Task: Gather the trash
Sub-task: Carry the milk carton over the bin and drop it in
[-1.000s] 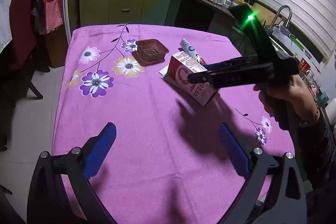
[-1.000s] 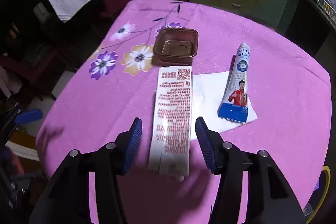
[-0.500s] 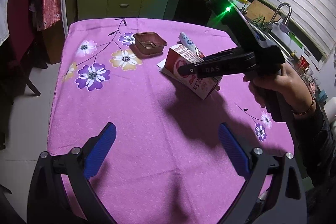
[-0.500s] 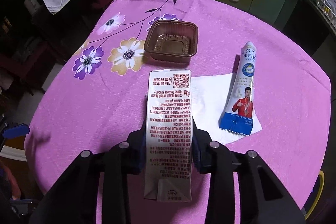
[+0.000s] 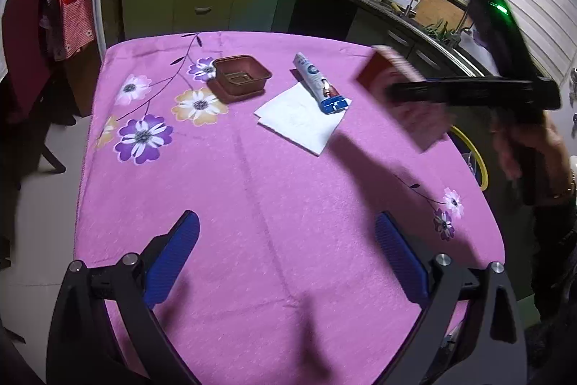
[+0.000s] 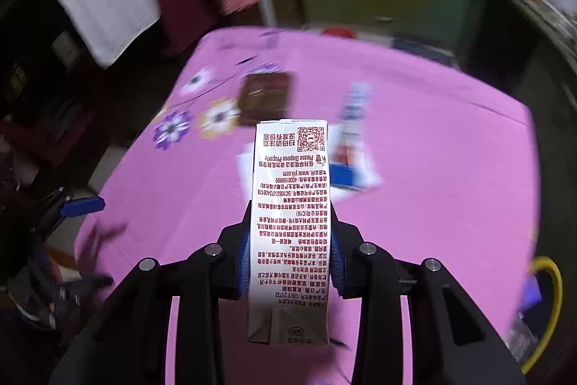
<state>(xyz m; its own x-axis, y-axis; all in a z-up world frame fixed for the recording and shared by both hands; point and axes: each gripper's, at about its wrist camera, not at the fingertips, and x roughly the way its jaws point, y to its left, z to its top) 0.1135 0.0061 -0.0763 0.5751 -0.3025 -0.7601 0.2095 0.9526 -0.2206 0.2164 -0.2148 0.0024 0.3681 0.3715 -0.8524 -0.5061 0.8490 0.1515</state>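
Now the right gripper [image 6: 290, 255] clamps the milk carton [image 6: 290, 204] lengthwise, lifted off the table; the yellow-rimmed bin [image 6: 548, 305] lies near right, while the left gripper [image 5: 288, 258] gapes wide.

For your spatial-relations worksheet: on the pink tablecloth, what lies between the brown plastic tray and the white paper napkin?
Nothing: in the left wrist view, only bare pink tablecloth separates the brown plastic tray from the white paper napkin.

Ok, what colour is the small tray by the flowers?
Brown tray, clearest in the left wrist view.
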